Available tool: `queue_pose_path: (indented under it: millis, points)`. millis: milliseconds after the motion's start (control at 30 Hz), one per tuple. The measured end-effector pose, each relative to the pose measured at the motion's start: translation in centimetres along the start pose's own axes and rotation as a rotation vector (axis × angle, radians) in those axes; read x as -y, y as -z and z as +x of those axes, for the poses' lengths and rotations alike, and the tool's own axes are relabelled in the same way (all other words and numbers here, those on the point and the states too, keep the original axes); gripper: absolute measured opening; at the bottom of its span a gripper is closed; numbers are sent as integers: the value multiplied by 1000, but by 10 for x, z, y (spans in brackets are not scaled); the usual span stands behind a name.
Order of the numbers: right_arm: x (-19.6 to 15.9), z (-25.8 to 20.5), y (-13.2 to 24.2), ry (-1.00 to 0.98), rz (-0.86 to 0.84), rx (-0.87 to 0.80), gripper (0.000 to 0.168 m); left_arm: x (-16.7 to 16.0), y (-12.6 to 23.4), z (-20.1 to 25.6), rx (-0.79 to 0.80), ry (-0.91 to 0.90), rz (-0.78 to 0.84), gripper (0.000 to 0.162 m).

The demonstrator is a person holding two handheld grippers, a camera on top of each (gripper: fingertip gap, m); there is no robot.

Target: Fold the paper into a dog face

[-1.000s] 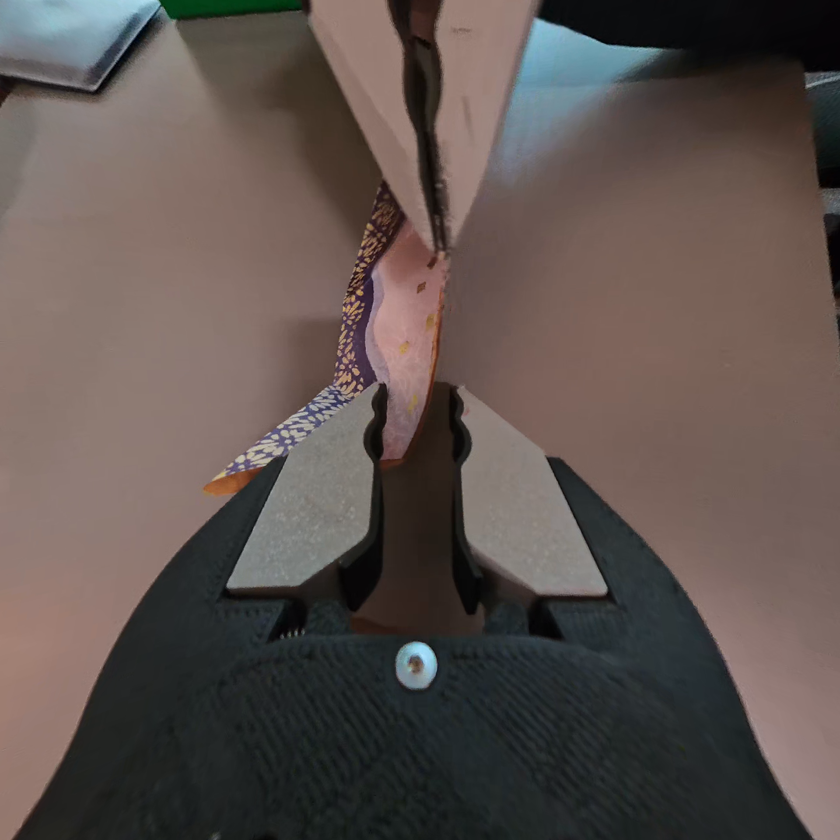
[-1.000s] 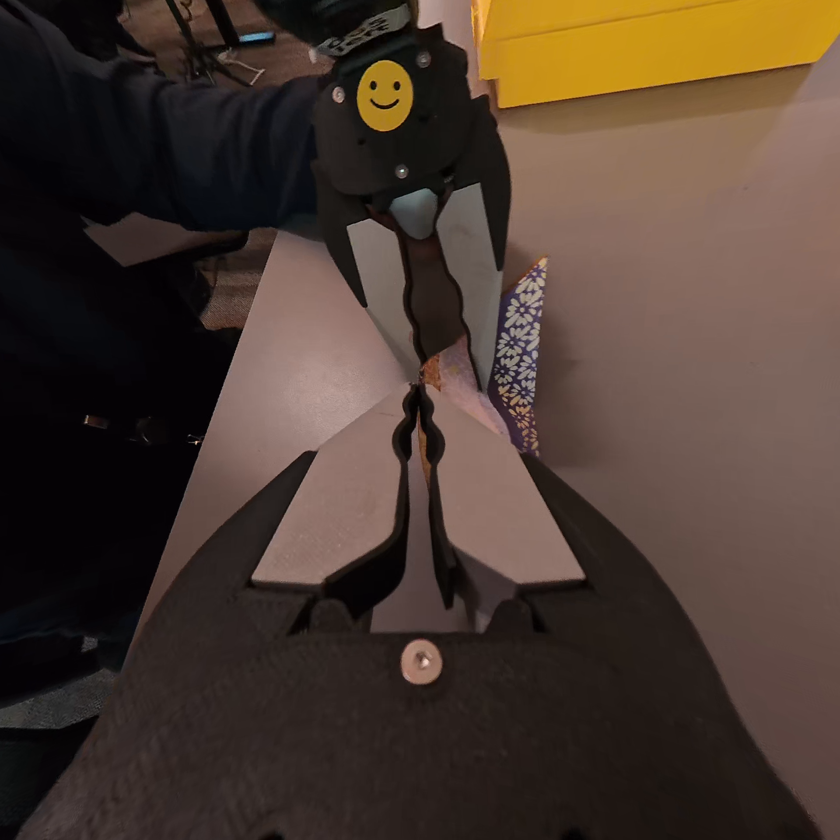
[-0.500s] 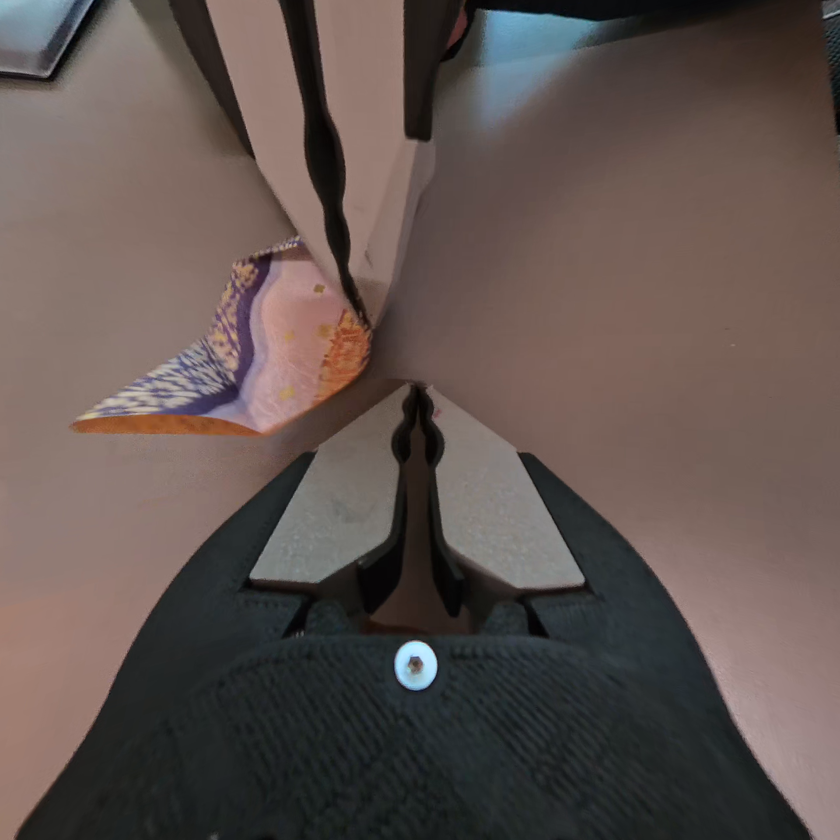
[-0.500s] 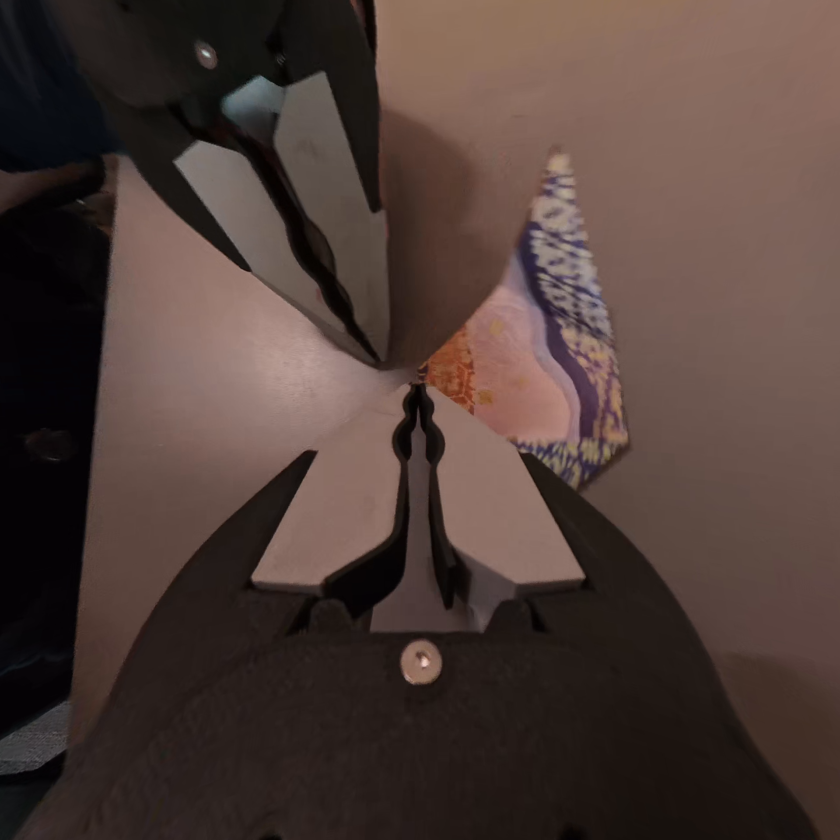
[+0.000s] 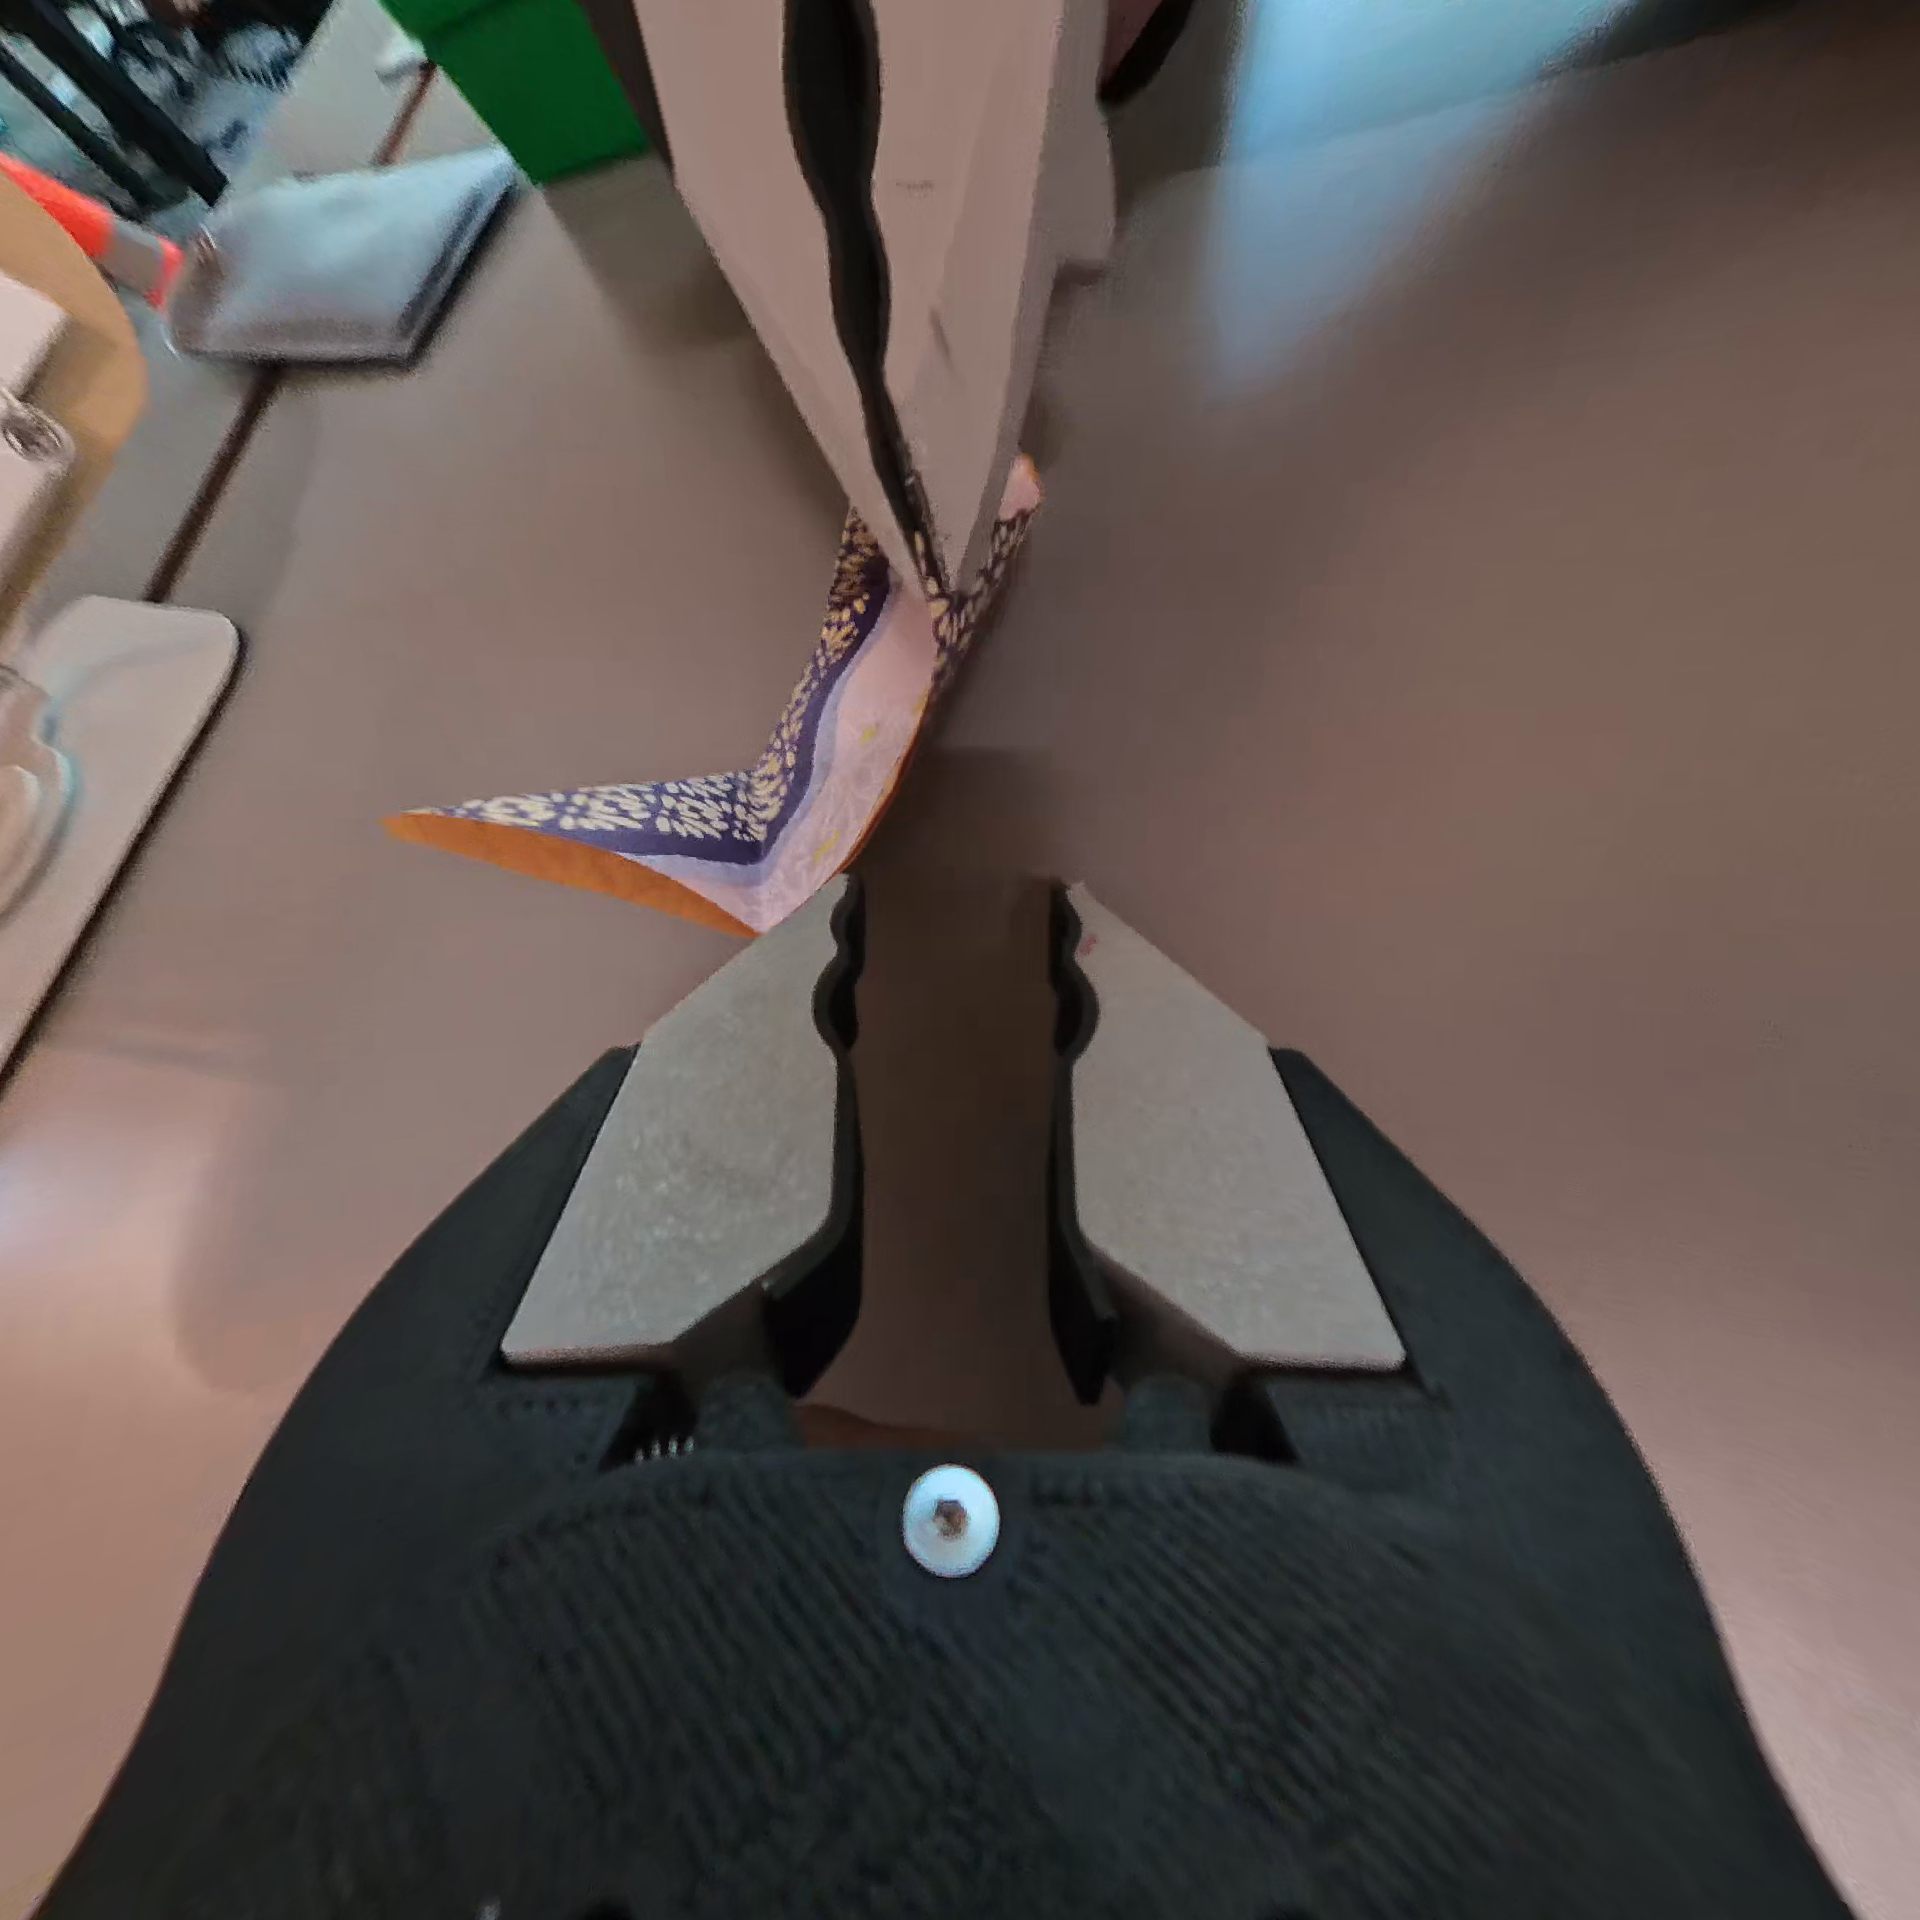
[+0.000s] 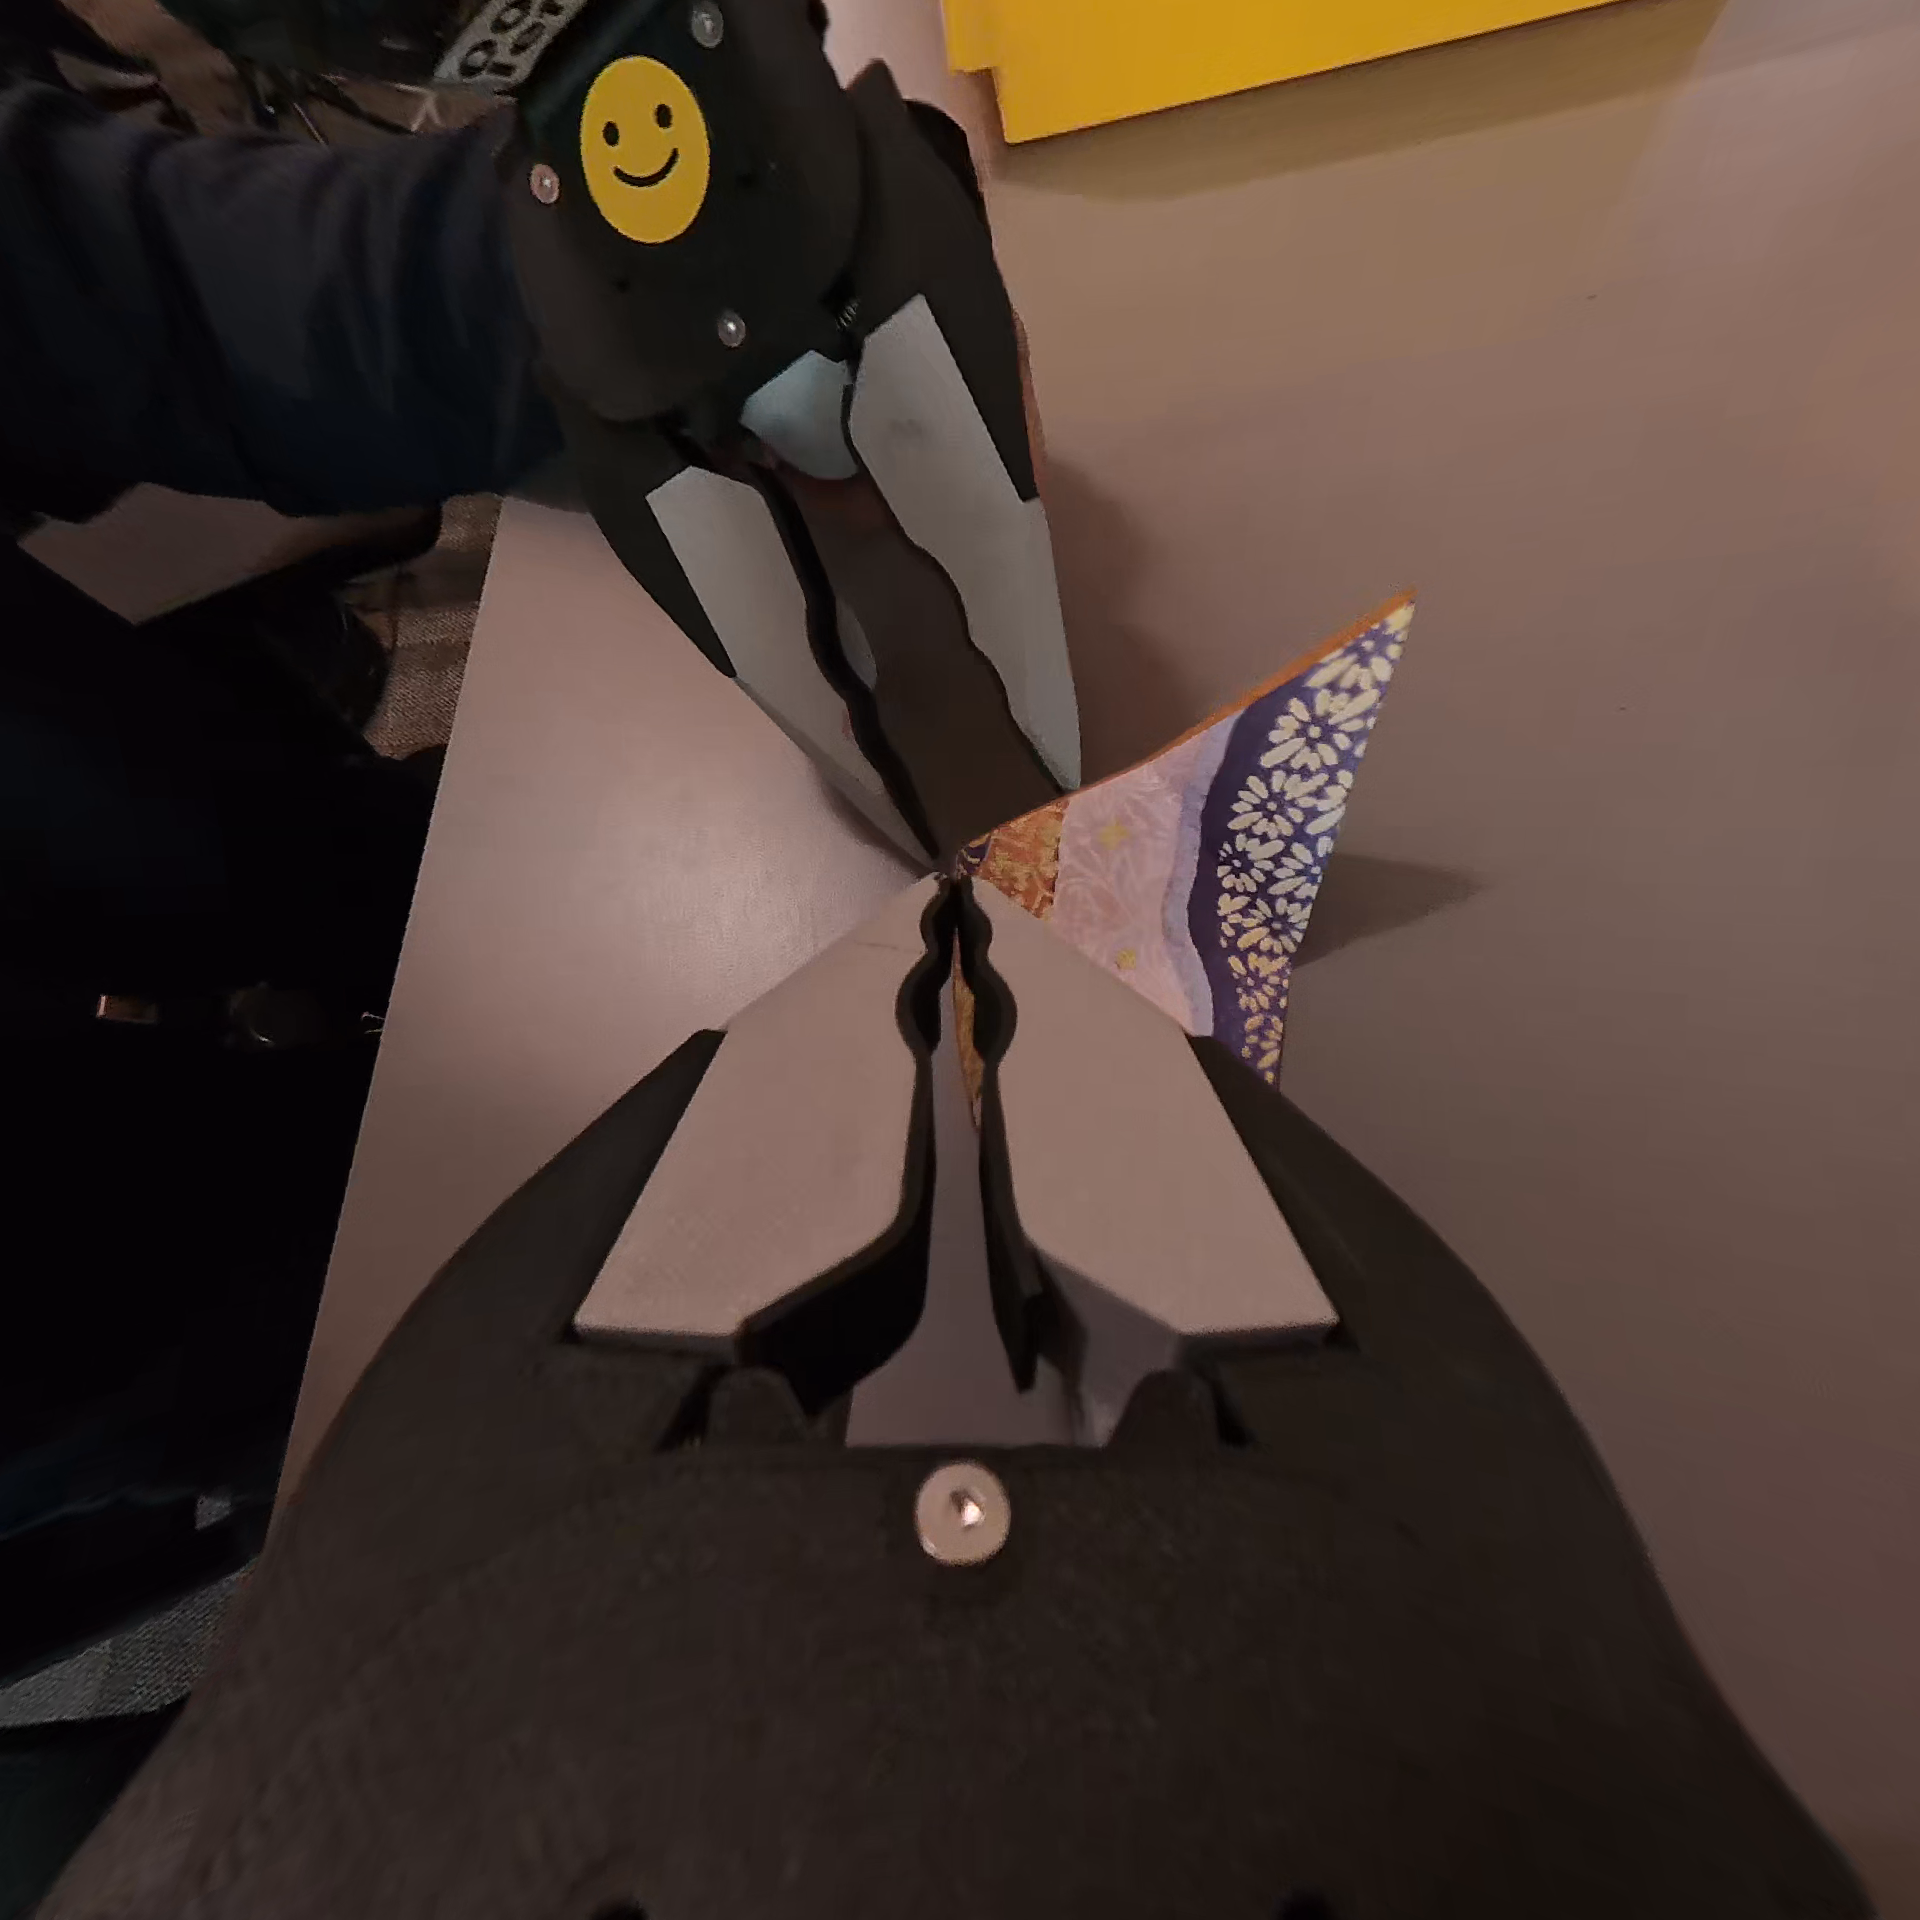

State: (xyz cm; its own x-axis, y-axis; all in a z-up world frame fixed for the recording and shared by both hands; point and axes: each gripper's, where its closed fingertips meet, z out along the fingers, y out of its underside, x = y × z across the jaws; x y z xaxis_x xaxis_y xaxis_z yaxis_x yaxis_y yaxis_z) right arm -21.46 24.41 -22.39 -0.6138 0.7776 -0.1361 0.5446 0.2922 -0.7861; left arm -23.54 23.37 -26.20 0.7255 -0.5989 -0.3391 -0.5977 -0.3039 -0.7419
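Observation:
The folded patterned paper (image 5: 800, 800), purple, pink and gold with an orange back, hangs bent above the brown table (image 5: 1455, 831). My right gripper (image 6: 951, 899) is shut on one corner of the paper (image 6: 1226, 862). It also shows in the left wrist view (image 5: 925, 551), coming down from the top and pinching the paper's far end. My left gripper (image 5: 954, 899) is open and empty, its left fingertip right beside the paper's near edge. In the right wrist view the left gripper (image 6: 987, 805), with a yellow smiley sticker, stands open and tip to tip with the right one.
A yellow box (image 6: 1247, 52) lies at the far side of the table. A green box (image 5: 540, 94), a grey folded cloth (image 5: 332, 260) and a white tray (image 5: 114, 707) are off to the left. A person's dark sleeve (image 6: 260, 291) is beside the table edge (image 6: 436, 831). There is about 5 cm between the tips of the two grippers.
My left gripper was shut half a second ago and has opened. The paper has swung and bent while the right gripper keeps hold of it. Both views have tilted up.

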Motion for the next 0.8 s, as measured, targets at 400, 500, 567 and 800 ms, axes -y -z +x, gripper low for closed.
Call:
queue_pose_path:
  millis: [400,500,567,800]
  points:
    - [-4,-12,-7,26,-32,60,0,7,-3,0,79,-155,48,32]
    - [1,-14,-3,23,-3,73,0,1,-7,-5,110,-170,3,22]
    - [5,-15,0,19,16,83,0,-3,-9,-6,117,-177,-24,11]
    - [3,9,3,-41,17,-32,0,-4,-12,7,35,-202,-32,0]
